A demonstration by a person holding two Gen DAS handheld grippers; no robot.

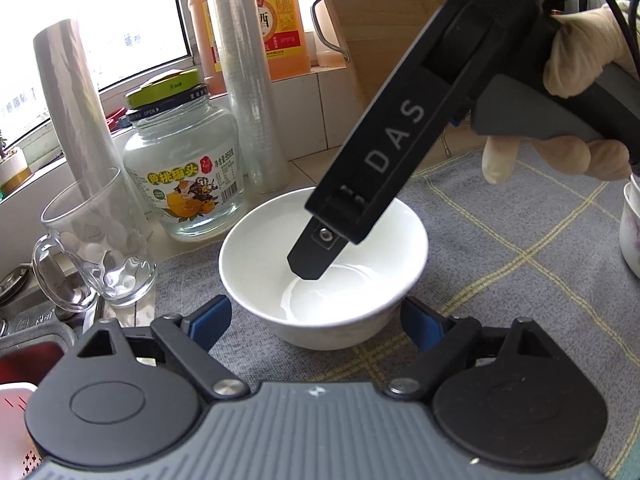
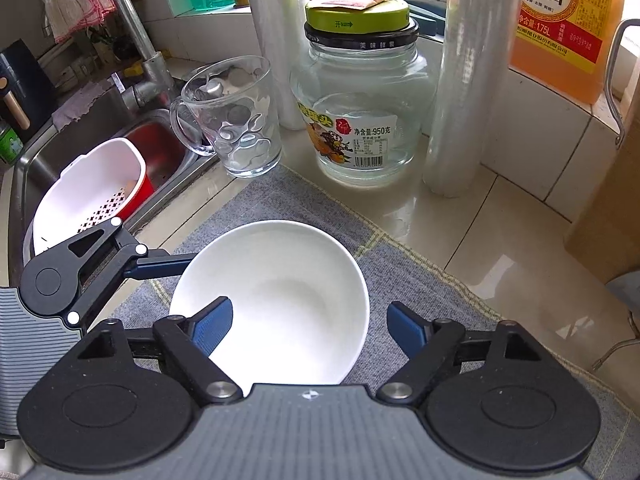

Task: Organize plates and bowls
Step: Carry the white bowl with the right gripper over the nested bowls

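Observation:
A white bowl [image 1: 320, 276] stands upright on a grey checked mat [image 1: 520, 248]. My left gripper [image 1: 316, 320] is open, its blue pads on either side of the bowl's base. My right gripper [image 2: 310, 326] is open over the same bowl [image 2: 280, 300]; its left finger [image 2: 212, 326] is inside the bowl and its right finger [image 2: 408, 332] is outside the rim. In the left wrist view that finger [image 1: 316, 252] dips into the bowl from above. The left gripper [image 2: 160, 268] shows at the bowl's left side in the right wrist view.
A glass mug [image 2: 232, 120], a glass jar with a green lid [image 2: 360, 112], rolls of plastic wrap [image 2: 468, 80] and an orange bottle [image 2: 564, 24] stand behind the mat. A sink with a white colander [image 2: 88, 200] lies at left. A flowered cup [image 1: 632, 228] is at the right.

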